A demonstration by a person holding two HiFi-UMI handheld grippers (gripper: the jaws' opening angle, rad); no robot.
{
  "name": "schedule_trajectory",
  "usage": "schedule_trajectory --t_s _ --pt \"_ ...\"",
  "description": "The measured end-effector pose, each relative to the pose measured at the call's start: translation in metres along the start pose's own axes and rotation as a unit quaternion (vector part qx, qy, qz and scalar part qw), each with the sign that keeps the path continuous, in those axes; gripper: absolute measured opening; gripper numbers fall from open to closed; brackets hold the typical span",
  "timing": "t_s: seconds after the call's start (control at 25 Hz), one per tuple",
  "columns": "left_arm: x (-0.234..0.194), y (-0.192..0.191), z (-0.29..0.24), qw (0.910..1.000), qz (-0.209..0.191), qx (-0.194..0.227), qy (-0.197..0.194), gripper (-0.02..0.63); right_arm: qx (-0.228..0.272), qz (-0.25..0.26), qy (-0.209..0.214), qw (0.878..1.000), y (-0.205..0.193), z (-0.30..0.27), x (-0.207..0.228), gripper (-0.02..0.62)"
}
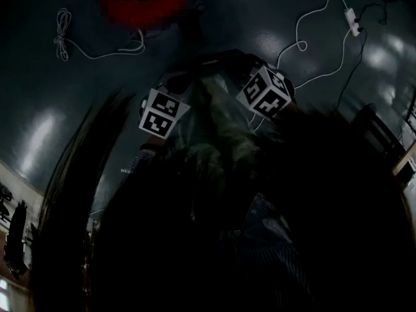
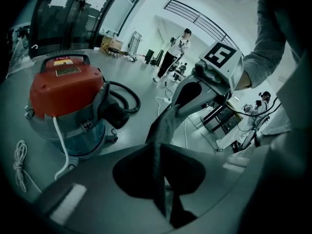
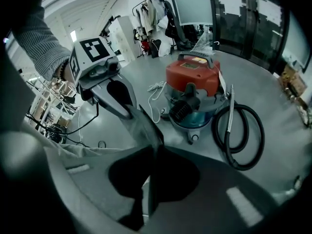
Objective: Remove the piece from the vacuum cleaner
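Observation:
A limp grey cloth piece (image 2: 163,126) hangs stretched between my two grippers, clear of the vacuum cleaner. My left gripper (image 2: 158,147) is shut on one edge of it. My right gripper (image 3: 153,147) is shut on the other edge of the cloth (image 3: 141,123). Each gripper shows in the other's view, the right gripper (image 2: 179,107) and the left gripper (image 3: 130,112), both pinching the fabric. The vacuum cleaner (image 3: 192,82) has a red lid and a clear blue drum and stands on the floor beyond them. In the dark head view the cloth (image 1: 224,132) sags between the two marker cubes.
A black hose (image 3: 243,135) with a metal tube loops on the floor beside the vacuum (image 2: 66,94). White cords (image 1: 65,41) lie on the grey floor, one more (image 2: 19,162) by the drum. People stand far back (image 2: 175,48). Shelving (image 3: 46,106) stands to one side.

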State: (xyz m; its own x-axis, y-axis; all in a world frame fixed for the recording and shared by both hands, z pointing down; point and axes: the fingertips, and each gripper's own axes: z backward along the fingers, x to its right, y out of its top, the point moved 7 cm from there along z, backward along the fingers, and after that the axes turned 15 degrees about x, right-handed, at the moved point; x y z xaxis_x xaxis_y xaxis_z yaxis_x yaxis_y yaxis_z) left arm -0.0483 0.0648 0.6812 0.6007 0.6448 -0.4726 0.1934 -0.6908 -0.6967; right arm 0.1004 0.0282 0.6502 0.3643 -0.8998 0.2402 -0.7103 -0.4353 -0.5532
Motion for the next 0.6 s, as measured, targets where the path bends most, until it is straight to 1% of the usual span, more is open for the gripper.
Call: schedule_trajectory --t_s 0.12,0.28,0.48,0.6 --pt "0.018 0.027 0.025 0.9997 0.014 0.018 -0.006 0.028 0.021 -0.014 -0.003 1.0 0.023 0.034 -0.009 0.014" --pt "0.036 0.088 0.066 0.999 0.015 0.042 -0.002 0.026 0.068 -0.024 -0.019 0.997 0.067 0.083 -0.015 0.015" --pt "0.087 0.155 0.128 0.9979 0.013 0.063 0.004 0.026 0.107 -0.029 -0.034 0.993 0.118 0.166 -0.051 0.015" --pt "0.104 0.19 0.161 0.996 0.004 0.088 0.019 0.027 0.148 -0.042 -0.041 0.987 0.15 0.202 -0.069 0.015"
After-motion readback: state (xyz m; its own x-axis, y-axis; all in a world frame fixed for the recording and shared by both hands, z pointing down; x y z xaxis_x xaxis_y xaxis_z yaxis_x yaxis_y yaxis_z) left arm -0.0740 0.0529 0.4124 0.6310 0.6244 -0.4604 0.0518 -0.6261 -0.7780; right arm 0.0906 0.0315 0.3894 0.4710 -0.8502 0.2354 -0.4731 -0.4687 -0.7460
